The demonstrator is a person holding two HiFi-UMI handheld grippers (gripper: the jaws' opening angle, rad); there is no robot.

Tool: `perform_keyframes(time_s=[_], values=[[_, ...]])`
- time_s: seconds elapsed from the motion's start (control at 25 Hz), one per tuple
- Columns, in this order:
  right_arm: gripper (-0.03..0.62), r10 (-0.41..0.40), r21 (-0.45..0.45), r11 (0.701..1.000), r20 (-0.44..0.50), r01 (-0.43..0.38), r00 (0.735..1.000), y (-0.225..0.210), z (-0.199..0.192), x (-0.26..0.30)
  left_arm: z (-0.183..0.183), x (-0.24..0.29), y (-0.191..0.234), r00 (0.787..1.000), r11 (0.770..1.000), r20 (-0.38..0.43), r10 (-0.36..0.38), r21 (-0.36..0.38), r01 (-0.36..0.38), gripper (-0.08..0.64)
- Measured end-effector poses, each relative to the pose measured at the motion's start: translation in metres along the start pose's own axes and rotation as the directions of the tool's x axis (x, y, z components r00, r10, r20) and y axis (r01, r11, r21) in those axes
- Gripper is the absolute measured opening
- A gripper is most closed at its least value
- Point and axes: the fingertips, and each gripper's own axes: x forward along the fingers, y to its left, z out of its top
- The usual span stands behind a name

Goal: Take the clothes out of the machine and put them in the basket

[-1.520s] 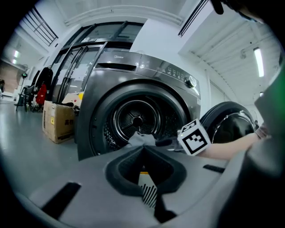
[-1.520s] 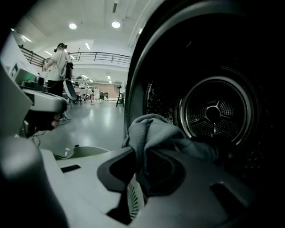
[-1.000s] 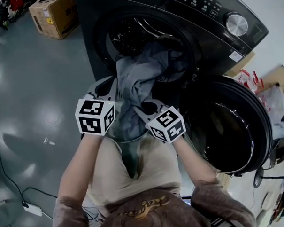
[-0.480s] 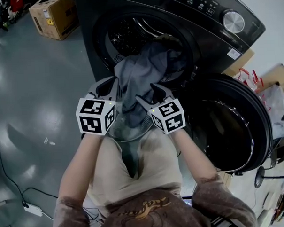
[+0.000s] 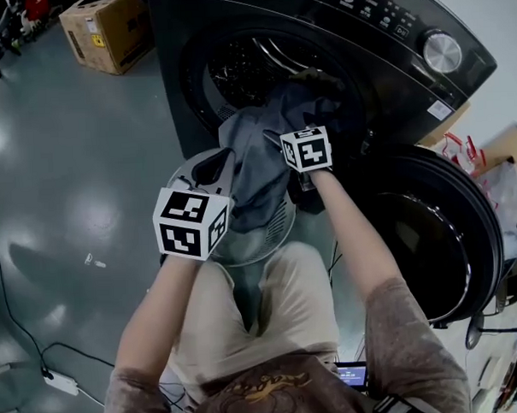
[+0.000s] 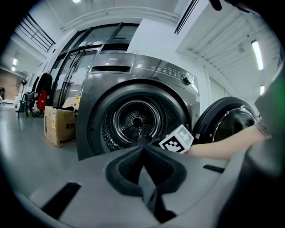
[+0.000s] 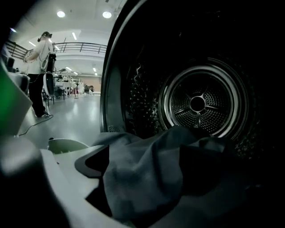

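Item: grey garment [image 5: 253, 172], soft matte cloth, creased and bunched, in one long hanging mass; its long axis runs from the drum mouth down to the laundry basket [image 5: 277, 230], upper end heaped on the lip of the opening, lower end dropping inside the basket rim. Washing machine [image 5: 362, 34]: front-loader, dark glossy casing, slanted control panel with a round metal dial [image 5: 442, 52]. Drum [image 6: 136, 121]: perforated bright steel, circular, with a ribbed hub at the back. Door [image 5: 439, 236]: round, dark, domed glass, swung fully open to the side. Laundry basket: pale plastic, round, slotted wall, standing on the floor just before the machine. Left hand-held gripper [image 6: 142, 147]: grey plastic jaws with dark foam pads, pressed together on a thin fold of the garment, held over the basket. Right hand-held gripper [image 7: 151, 156]: reached into the drum mouth, its jaws have just been opening and stand spread wide, the bunched garment lying loose between them. Floor [image 5: 69, 167]: smooth grey, reflective. Cardboard box [image 5: 105, 28]: brown, rectangular, beside the machine.
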Motion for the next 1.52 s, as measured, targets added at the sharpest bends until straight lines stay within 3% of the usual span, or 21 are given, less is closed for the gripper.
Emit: perform_keyframes(time_s=[0.24, 0.56, 0.72, 0.8, 0.84, 0.96, 1.16, 1.52], values=[[0.490, -0.002, 0.015, 1.000, -0.157, 0.004, 0.988, -0.009, -0.019, 0.038, -0.005, 0.003, 0.000, 1.000, 1.000, -0.021, -0.018, 0.002, 0.019, 0.005], [0.435, 0.031, 0.036, 0.999, -0.241, -0.023, 0.970, -0.006, -0.031, 0.046, -0.006, 0.007, 0.005, 1.000, 1.000, -0.022, -0.012, 0.020, 0.012, 0.005], [0.238, 0.046, 0.012, 0.999, -0.218, -0.045, 0.975, 0.004, -0.027, 0.042, -0.007, 0.008, 0.005, 1.000, 1.000, -0.022, -0.011, 0.002, 0.011, 0.005], [0.087, 0.037, 0.013, 0.999, -0.189, -0.035, 0.981, 0.008, -0.023, 0.036, -0.006, 0.008, 0.007, 1.000, 1.000, -0.018, 0.002, 0.002, -0.002, 0.005], [0.050, 0.038, 0.022, 0.999, -0.175, -0.035, 0.984, 0.010, -0.022, 0.032, -0.005, 0.008, 0.008, 1.000, 1.000, -0.013, 0.013, 0.008, -0.013, 0.005], [0.040, 0.076, 0.040, 0.997, -0.121, -0.071, 0.990, 0.024, -0.019, 0.014, 0.001, 0.004, 0.013, 0.998, 0.998, 0.015, 0.056, 0.040, -0.057, 0.005], [0.038, 0.214, 0.038, 0.976, -0.016, -0.213, 0.977, 0.085, -0.018, -0.037, 0.006, 0.004, 0.019, 0.993, 0.992, 0.044, 0.107, 0.060, -0.110, 0.005], [0.037, 0.358, 0.046, 0.933, -0.041, -0.357, 0.933, 0.176, -0.058, -0.102, 0.007, 0.005, 0.024, 0.990, 0.988, 0.047, 0.135, 0.069, -0.139, 0.005]])
